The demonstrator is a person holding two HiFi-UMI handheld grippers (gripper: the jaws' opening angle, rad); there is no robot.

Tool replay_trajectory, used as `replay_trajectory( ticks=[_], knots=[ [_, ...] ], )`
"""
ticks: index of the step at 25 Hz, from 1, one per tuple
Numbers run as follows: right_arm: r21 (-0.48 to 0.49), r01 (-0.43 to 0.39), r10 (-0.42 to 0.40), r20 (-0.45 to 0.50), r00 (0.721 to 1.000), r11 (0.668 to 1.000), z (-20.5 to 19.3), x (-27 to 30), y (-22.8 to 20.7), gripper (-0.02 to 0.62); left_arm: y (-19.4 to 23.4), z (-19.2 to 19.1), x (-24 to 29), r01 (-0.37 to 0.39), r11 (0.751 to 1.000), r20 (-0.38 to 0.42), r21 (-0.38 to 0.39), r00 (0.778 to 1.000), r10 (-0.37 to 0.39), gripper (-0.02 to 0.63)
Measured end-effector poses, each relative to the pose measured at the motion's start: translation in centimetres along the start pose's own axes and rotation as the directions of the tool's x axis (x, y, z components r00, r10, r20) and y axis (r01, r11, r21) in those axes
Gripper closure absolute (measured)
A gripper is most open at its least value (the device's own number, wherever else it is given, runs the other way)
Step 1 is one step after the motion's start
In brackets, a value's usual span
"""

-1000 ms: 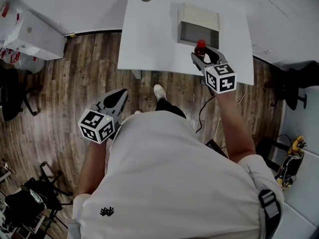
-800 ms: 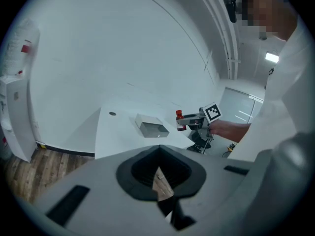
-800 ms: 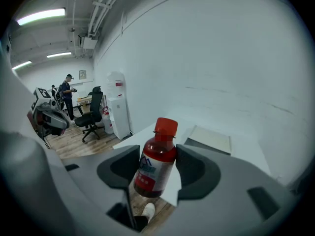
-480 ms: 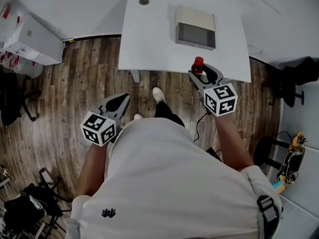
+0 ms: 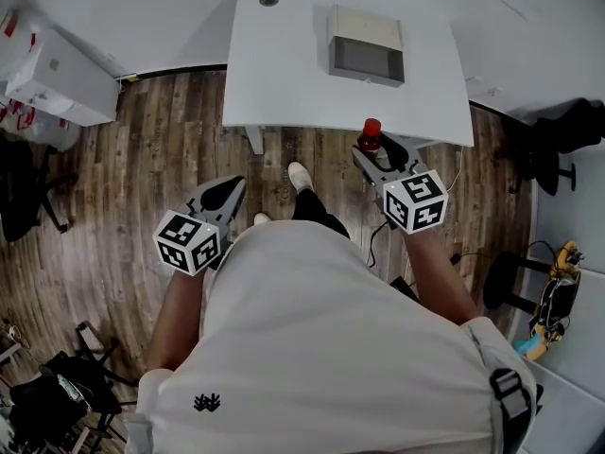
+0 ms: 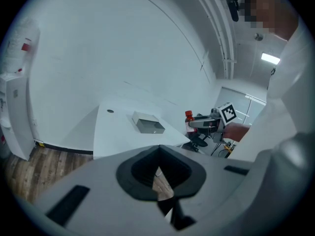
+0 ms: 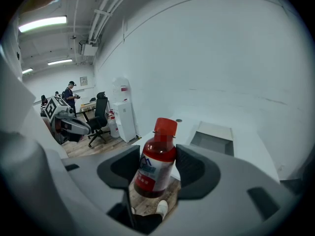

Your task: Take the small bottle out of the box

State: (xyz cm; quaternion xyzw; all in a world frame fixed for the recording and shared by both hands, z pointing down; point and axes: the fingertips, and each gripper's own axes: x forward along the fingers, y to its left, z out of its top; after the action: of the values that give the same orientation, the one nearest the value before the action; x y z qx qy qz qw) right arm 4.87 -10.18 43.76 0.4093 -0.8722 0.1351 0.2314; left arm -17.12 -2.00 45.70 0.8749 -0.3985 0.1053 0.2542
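Head view: right gripper [image 5: 377, 149] jaws grip small bottle [image 5: 370, 132], well apart from box [image 5: 365, 28]; left gripper [image 5: 224, 188] jaws closed.

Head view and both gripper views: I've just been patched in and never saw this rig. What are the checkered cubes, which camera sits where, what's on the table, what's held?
No robot arm here: a person holds a two-jaw gripper in each hand; the marker cubes are part of those grippers. The head view looks steeply down from the person's head; each gripper view looks along its own jaws. On the white table stand an open cream-and-grey box and, near the far edge, a small round fitting. The right gripper is closed on a small red-capped bottle of red drink, already out of the box, by the table's near edge. The left gripper is shut and empty, over the wooden floor.
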Motion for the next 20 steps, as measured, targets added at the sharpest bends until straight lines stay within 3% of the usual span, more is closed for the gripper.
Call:
replay_trajectory(
  ticks=[20],
  knots=[
    [-0.034, -0.015, 0.016, 0.023, 1.0, 0.999, 1.2, -1.0, 2.2, 0.365, 0.1, 0.1, -1.5, -0.007, 1.0, 0.024, -0.005, 1.0, 0.007, 0.6]
  ],
)
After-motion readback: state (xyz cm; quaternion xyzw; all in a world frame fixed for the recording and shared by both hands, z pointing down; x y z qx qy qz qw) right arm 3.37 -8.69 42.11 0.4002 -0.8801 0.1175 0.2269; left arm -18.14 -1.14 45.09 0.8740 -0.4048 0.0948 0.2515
